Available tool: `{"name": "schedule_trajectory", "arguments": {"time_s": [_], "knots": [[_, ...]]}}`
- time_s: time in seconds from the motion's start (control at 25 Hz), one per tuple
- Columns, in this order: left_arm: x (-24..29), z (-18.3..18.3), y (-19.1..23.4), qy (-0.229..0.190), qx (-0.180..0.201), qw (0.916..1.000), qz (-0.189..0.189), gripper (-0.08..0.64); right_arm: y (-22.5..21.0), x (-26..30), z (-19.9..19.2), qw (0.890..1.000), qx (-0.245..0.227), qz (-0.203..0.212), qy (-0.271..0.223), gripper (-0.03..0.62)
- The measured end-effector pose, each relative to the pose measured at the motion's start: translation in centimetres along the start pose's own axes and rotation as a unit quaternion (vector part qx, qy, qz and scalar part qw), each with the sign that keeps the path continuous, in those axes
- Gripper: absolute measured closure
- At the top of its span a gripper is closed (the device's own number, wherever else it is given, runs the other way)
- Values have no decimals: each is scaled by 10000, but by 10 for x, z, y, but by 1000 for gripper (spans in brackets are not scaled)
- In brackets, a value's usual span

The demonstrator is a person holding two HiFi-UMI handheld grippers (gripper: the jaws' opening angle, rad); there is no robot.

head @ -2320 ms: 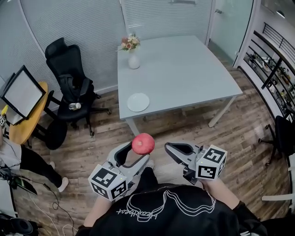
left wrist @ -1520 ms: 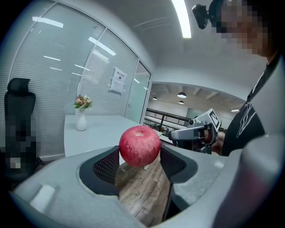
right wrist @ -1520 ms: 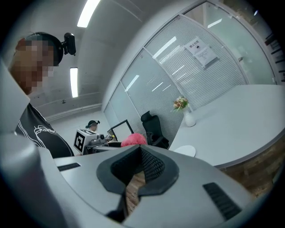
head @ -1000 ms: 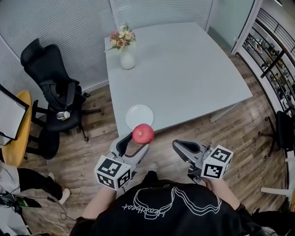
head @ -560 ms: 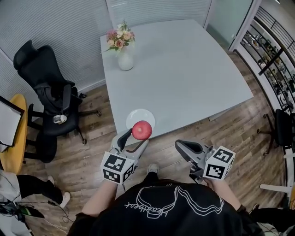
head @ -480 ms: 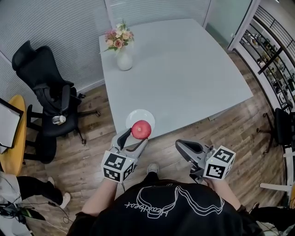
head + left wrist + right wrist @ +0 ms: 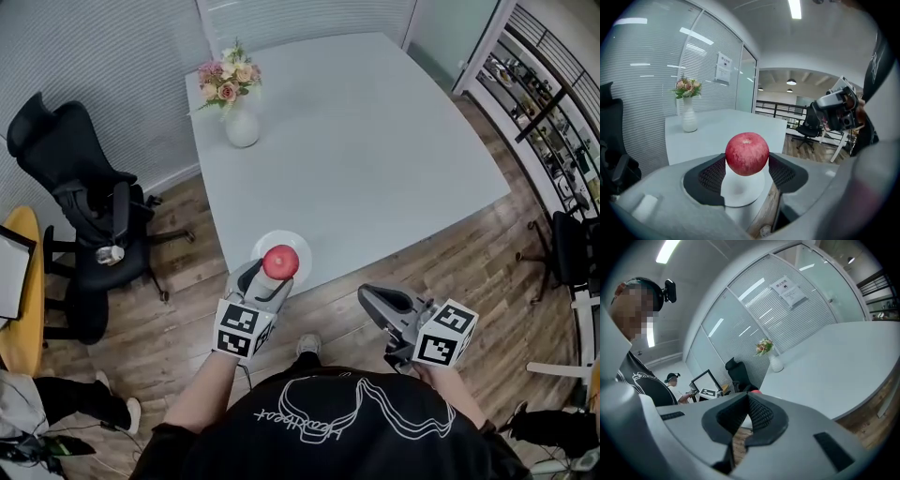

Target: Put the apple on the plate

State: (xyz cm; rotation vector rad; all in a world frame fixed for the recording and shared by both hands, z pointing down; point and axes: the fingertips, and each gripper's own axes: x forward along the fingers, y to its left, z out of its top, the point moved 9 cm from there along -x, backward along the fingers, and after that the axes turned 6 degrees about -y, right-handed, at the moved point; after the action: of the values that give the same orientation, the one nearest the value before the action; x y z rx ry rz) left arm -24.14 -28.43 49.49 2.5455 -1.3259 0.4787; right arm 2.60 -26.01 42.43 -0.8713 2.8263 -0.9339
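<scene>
Nearest, the right gripper (image 7: 377, 302) hangs over the wooden floor (image 7: 469, 253) to the right of the table's near corner. Its jaws are pressed together at the tips with nothing between them, so it seems to have no part in this step. A little farther and to the left, the left gripper (image 7: 270, 277) has its jaws closed around the red apple (image 7: 280, 262), pads against its two sides. It holds the apple over the white plate (image 7: 301, 247), which sits at the near corner of the grey table (image 7: 375, 141). The carry looks finished and the placing is at hand: the next move calls for lowering the apple onto the middle of the plate, then parting the jaws gently so it doesn't roll. The apple hides the plate's centre from above, and how far it hangs clear can't be judged. At the far left corner stands a vase of flowers (image 7: 240, 124).
</scene>
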Motion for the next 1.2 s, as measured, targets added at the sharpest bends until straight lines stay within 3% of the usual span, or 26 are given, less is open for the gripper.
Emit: {"name": "schedule_trajectory", "arguments": {"time_s": [0.64, 1.2], "knots": [[40, -44, 28, 550, 129, 9984, -82, 268, -18, -4, -9, 9990, 184, -402, -42, 584], [47, -54, 32, 458, 165, 9987, -160, 267, -29, -9, -22, 9981, 340, -511, 71, 584]]}}
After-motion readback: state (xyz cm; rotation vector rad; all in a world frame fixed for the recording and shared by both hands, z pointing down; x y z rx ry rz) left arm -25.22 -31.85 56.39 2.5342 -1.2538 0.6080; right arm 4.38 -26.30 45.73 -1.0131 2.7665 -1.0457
